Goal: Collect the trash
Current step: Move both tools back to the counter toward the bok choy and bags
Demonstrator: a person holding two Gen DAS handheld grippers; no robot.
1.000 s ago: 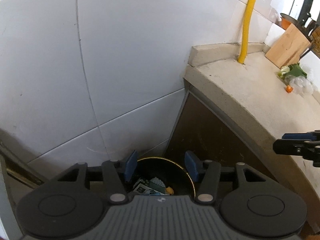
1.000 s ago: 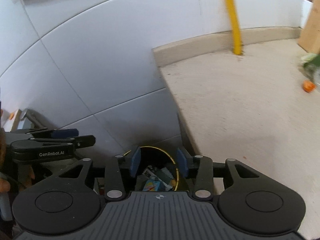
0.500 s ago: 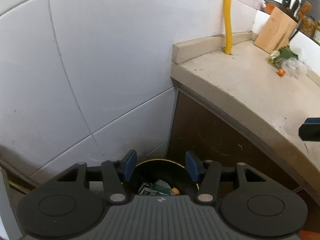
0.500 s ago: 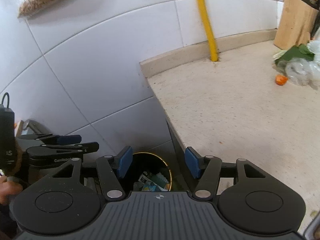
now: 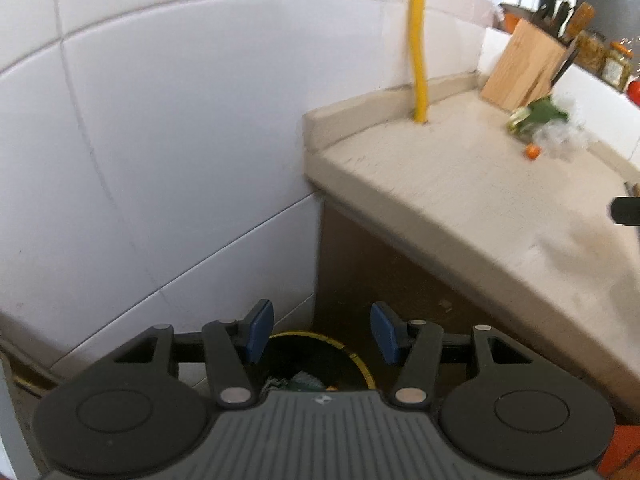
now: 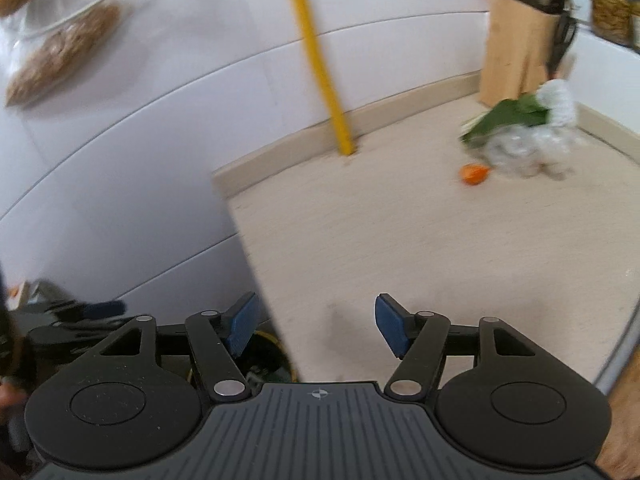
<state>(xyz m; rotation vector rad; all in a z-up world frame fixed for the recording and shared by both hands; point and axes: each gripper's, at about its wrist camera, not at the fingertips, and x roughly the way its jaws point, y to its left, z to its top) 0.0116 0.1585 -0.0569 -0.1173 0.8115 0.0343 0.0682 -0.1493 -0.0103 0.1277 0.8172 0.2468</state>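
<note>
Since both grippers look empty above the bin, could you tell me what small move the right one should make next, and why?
Probably carry the right gripper, open and empty, forward over the counter toward the orange scrap beside the clear plastic and leaves, the only trash there.

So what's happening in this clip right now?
A person with a claw in each hand is clearing kitchen trash. Both claws are empty: the left claw hangs open over the bin on the floor beside the counter, with rubbish already inside. The right claw is over the counter's edge, its jaws just opening wider with nothing between them. Ahead of it lie an orange scrap, crumpled clear plastic and green leaves near the knife block.
</note>
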